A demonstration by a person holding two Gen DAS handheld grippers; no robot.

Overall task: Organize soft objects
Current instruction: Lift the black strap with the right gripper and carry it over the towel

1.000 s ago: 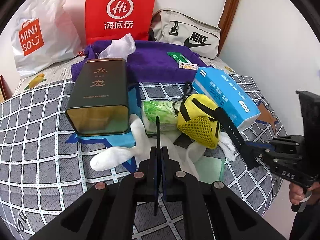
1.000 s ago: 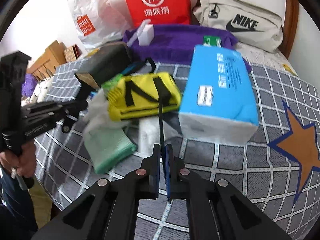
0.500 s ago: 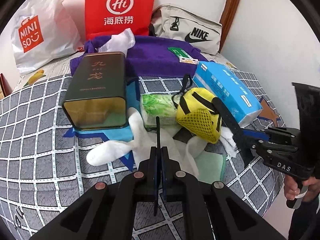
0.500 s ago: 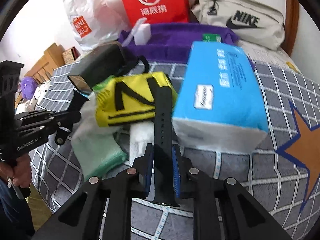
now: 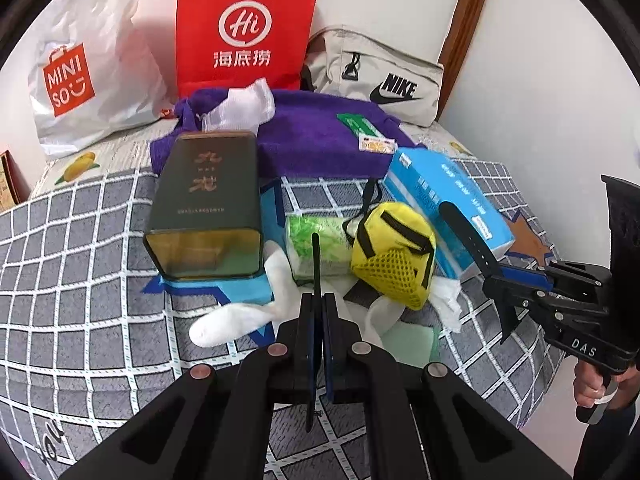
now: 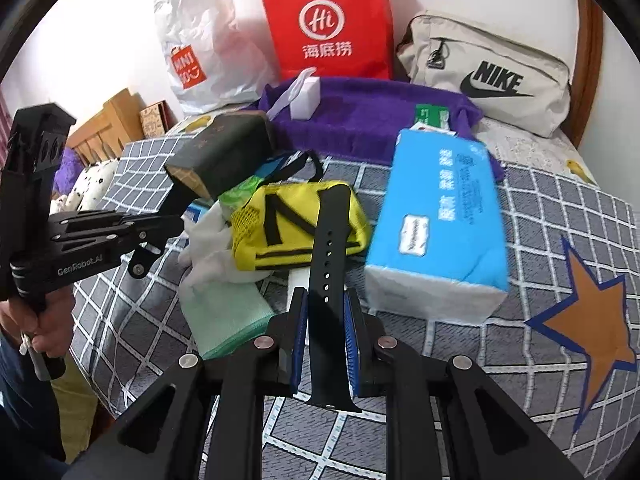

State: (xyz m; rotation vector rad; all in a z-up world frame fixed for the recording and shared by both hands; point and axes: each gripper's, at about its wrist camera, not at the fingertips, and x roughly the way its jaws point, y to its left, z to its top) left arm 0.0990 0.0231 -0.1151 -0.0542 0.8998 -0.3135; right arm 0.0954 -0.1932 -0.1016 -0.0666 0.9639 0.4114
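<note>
My right gripper (image 6: 325, 312) is shut on a black watch strap (image 6: 329, 248), held flat above the bed; the strap also shows in the left wrist view (image 5: 468, 236). My left gripper (image 5: 316, 312) is shut on a thin black strap (image 5: 315, 264), seen edge-on. Below them lie a yellow mesh pouch (image 5: 394, 258), a white sock (image 5: 236, 322), a green cloth (image 6: 224, 316) and a green tissue pack (image 5: 316, 240). The pouch also shows in the right wrist view (image 6: 296, 224).
A dark tin box (image 5: 204, 204) lies left of the pile, a blue tissue pack (image 6: 440, 220) right. A purple towel (image 5: 320, 136), red bag (image 5: 244, 28), Miniso bag (image 5: 80, 76) and Nike bag (image 6: 488, 72) are behind. The bed edge (image 5: 532, 380) is at right.
The strap in my right gripper has turned from edge-on to flat, and its jaws stand wider apart around it. The right gripper has risen slightly. My left gripper has hardly moved.
</note>
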